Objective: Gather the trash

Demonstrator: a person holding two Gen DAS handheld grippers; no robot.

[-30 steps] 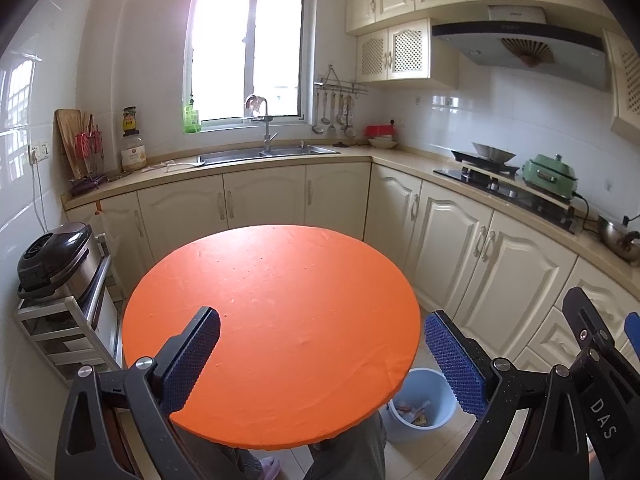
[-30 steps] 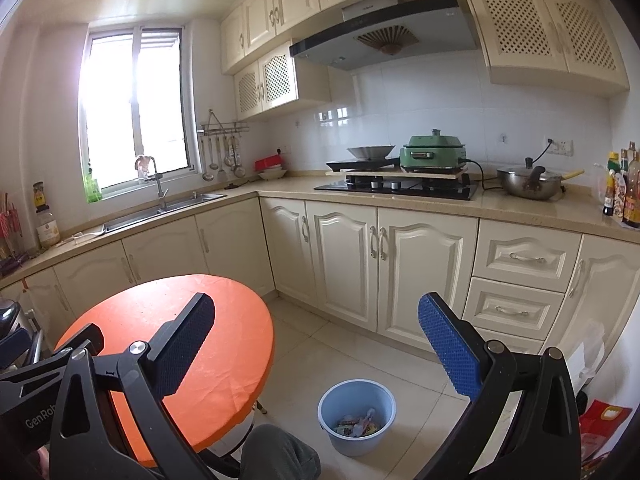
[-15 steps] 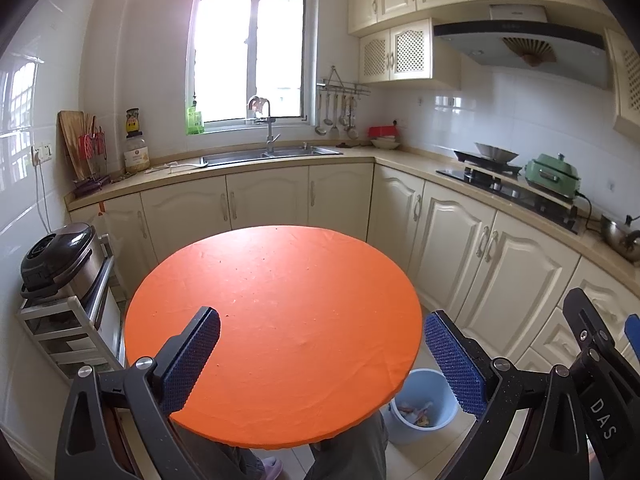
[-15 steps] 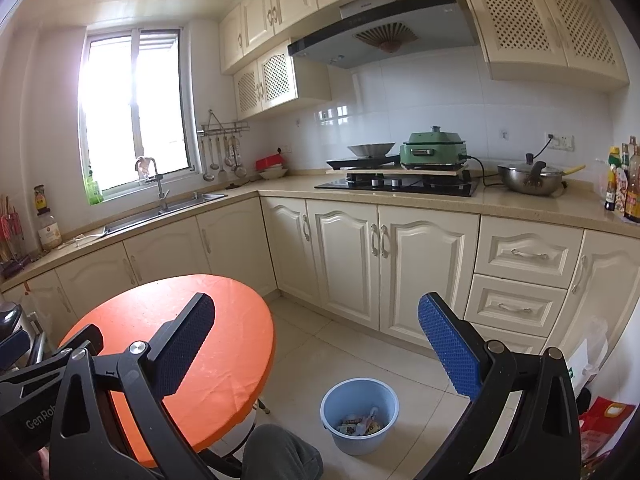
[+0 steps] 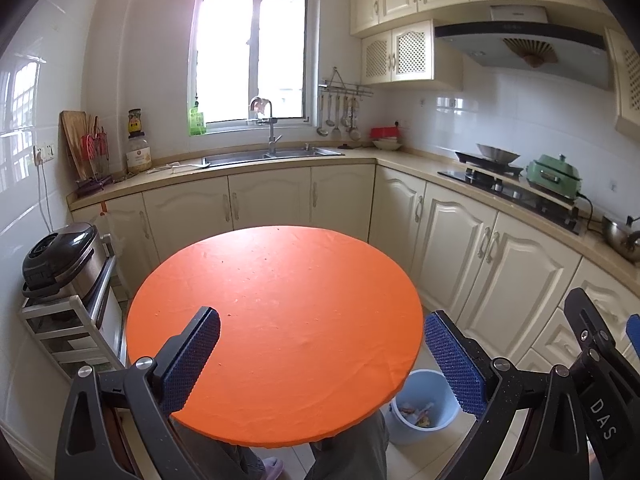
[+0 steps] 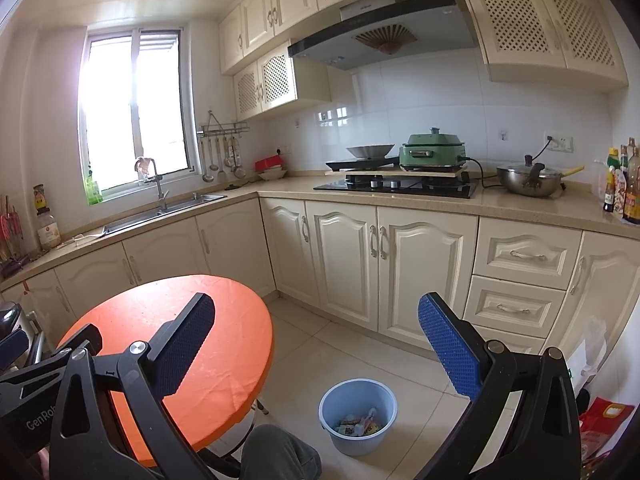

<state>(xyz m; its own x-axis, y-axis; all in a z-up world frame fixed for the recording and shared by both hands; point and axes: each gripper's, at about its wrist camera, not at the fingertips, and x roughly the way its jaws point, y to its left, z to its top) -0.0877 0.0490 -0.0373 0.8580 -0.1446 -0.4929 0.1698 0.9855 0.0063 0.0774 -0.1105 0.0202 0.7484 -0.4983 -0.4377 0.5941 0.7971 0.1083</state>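
Observation:
A round orange table point(image 5: 280, 312) fills the middle of the left wrist view, with only small crumbs on it; it also shows at lower left in the right wrist view point(image 6: 192, 344). A light blue bin point(image 6: 357, 414) stands on the tiled floor to the right of the table and holds several wrappers point(image 6: 358, 426). The bin also peeks out past the table edge in the left wrist view point(image 5: 426, 408). My left gripper point(image 5: 322, 360) is open and empty above the table's near part. My right gripper point(image 6: 316, 350) is open and empty, above the floor and bin.
Cream cabinets point(image 6: 380, 268) run along the back and right walls, with a sink point(image 5: 272, 156), a stove point(image 6: 400, 188) and a green pot point(image 6: 434, 152) on the counter. A rice cooker point(image 5: 60, 256) sits on a rack left of the table. My knee point(image 6: 280, 456) is by the bin.
Both views have shifted only slightly; the grippers stay open and empty. Nothing was picked up or dropped.

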